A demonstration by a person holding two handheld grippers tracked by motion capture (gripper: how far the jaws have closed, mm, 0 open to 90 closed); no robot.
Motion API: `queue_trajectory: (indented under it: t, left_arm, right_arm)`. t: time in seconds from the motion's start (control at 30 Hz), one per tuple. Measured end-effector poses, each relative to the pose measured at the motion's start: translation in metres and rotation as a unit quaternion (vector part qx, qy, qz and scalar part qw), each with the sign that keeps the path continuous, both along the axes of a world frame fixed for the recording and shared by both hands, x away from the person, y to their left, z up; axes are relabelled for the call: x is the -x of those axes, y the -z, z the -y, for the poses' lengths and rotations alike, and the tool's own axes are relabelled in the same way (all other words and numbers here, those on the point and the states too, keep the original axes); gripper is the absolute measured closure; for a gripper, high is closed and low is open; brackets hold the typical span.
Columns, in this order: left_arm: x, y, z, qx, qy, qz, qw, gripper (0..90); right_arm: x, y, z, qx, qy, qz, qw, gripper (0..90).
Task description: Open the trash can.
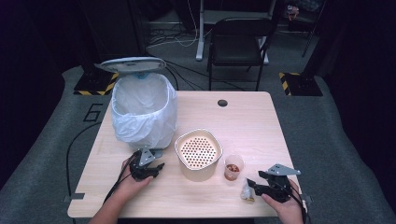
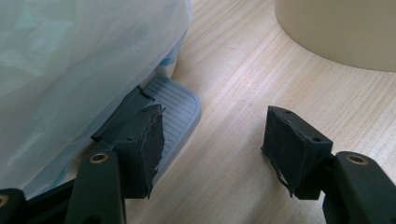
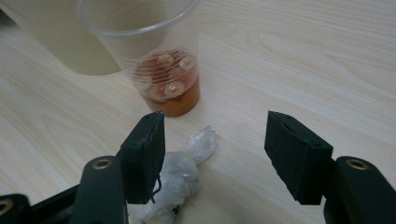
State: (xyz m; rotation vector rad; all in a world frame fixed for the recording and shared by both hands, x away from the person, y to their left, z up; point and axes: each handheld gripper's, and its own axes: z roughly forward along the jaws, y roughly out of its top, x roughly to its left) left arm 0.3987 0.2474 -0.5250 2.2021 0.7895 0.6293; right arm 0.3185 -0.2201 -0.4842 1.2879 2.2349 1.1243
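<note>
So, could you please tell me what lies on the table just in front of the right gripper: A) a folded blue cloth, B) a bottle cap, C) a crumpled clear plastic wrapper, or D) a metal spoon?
C: a crumpled clear plastic wrapper lies by the open right gripper, just short of the plastic cup holding reddish liquid and slices.
</note>
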Motion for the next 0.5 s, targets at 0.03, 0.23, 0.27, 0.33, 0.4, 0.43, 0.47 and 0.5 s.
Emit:
queue_trajectory:
  t: [0.03, 0.23, 0.27, 0.33, 0.4, 0.43, 0.47, 0.5]
  left_arm:
    - [0.0, 0.0, 0.0, 0.0, 0.001, 0.0, 1.0, 38.1]
    - [0.0, 0.0, 0.0, -0.001, 0.001, 0.0, 1.0, 38.0]
    - [0.0, 0.0, 0.0, -0.001, 0.001, 0.0, 1.0, 38.1]
    - [0.0, 0.0, 0.0, -0.001, 0.001, -0.001, 1.0, 38.0]
    - [0.0, 0.0, 0.0, -0.001, 0.001, -0.001, 1.0, 38.0]
    - [0.0, 0.0, 0.0, -0.001, 0.001, -0.001, 1.0, 38.0]
    - [0.0, 0.0, 0.0, -0.001, 0.0, -0.001, 1.0, 38.0]
    - [0.0, 0.0, 0.0, -0.001, 0.0, 0.0, 1.0, 38.1]
  right_arm:
    - [0.002, 0.002, -0.001, 0.002, 0.0, 0.005, 1.0, 38.1]
    - [0.006, 0.01, -0.008, 0.019, -0.029, -0.001, 0.9994, 42.8]
    - [0.006, 0.011, -0.01, 0.017, -0.031, -0.003, 0.9994, 42.8]
    - [0.007, 0.012, -0.011, 0.016, -0.038, -0.006, 0.9991, 43.2]
    - [0.007, 0.014, -0.011, 0.019, -0.042, -0.011, 0.9989, 43.9]
    - [0.007, 0.014, -0.011, 0.02, -0.04, -0.01, 0.9989, 44.2]
    - [0.007, 0.014, -0.011, 0.02, -0.043, -0.01, 0.9988, 44.5]
    - [0.008, 0.014, -0.012, 0.018, -0.042, -0.011, 0.9989, 44.8]
